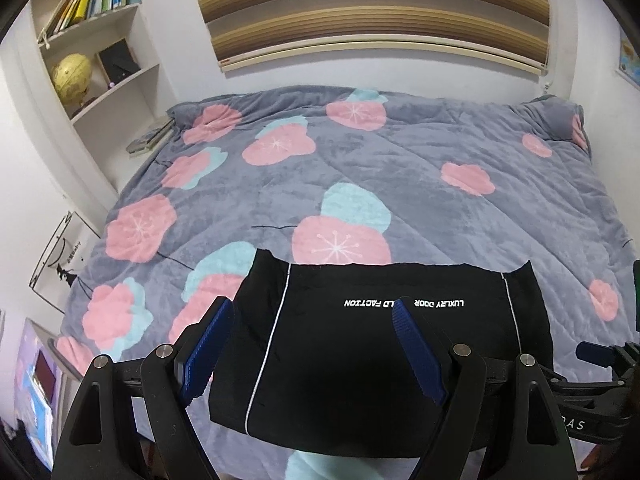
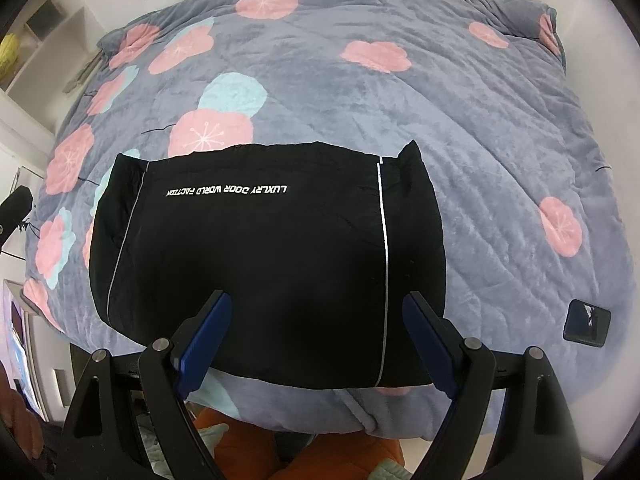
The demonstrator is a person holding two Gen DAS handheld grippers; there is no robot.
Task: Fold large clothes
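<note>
Right wrist view: folded black garment (image 2: 264, 264) on the quilt (image 2: 480, 140) (both grippers' jaws released).

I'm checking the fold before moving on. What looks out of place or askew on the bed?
The black garment lies folded fairly square. Only a dark phone-like object on the quilt, right of the garment and apart from it, stands out.

Garment lettering (image 1: 404, 303) partly tool-hidden
</note>
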